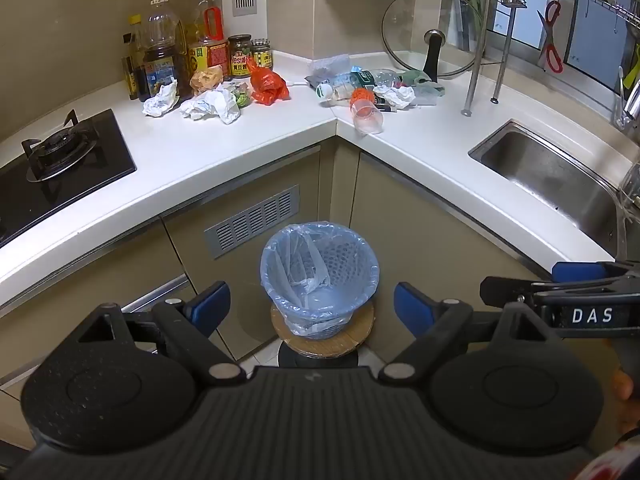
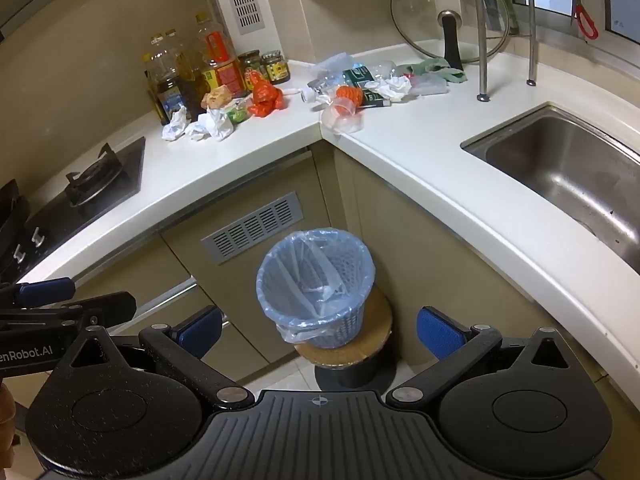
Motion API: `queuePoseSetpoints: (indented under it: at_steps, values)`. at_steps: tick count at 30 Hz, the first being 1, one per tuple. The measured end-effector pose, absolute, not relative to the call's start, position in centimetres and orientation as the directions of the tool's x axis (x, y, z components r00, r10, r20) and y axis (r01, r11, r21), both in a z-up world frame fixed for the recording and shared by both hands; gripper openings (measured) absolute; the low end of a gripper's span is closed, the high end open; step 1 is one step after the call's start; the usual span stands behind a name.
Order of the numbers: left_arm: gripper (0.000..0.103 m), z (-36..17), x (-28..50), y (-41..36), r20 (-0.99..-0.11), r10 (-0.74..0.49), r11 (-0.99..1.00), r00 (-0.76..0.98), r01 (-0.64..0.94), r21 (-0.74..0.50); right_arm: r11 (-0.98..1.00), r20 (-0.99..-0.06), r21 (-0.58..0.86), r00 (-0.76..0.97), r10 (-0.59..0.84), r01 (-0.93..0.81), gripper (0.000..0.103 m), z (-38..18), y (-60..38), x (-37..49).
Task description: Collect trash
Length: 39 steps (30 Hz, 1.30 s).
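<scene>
Both grippers (image 1: 312,306) (image 2: 318,330) were held agape, empty; the clear cup (image 1: 367,118), seemingly overhanging above the bin (image 1: 320,276), could be knocked off

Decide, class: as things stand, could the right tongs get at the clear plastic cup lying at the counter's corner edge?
Probably yes. The right tongs stand open and empty, above the lined bin. The clear plastic cup lies on its side at the counter corner's front edge, in front of the other litter, with nothing between.
</scene>
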<state>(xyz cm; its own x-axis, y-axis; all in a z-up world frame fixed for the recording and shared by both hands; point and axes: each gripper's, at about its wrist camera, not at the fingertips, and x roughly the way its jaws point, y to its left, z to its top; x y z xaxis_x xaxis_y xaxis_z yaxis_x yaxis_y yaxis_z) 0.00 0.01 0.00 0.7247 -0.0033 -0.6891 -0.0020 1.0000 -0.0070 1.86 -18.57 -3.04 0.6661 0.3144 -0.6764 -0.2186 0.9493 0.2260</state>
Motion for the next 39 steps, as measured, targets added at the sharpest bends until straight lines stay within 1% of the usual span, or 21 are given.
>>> queuePoseSetpoints:
  at_steps: [39]
  values:
    - [0.088,0.0,0.01,0.01,-0.693,-0.004,1.0,0.721,-0.004,-0.01,0.948,-0.675,0.226,0.666,0.317,-0.222,0.103,-3.08,-18.28,1.96]
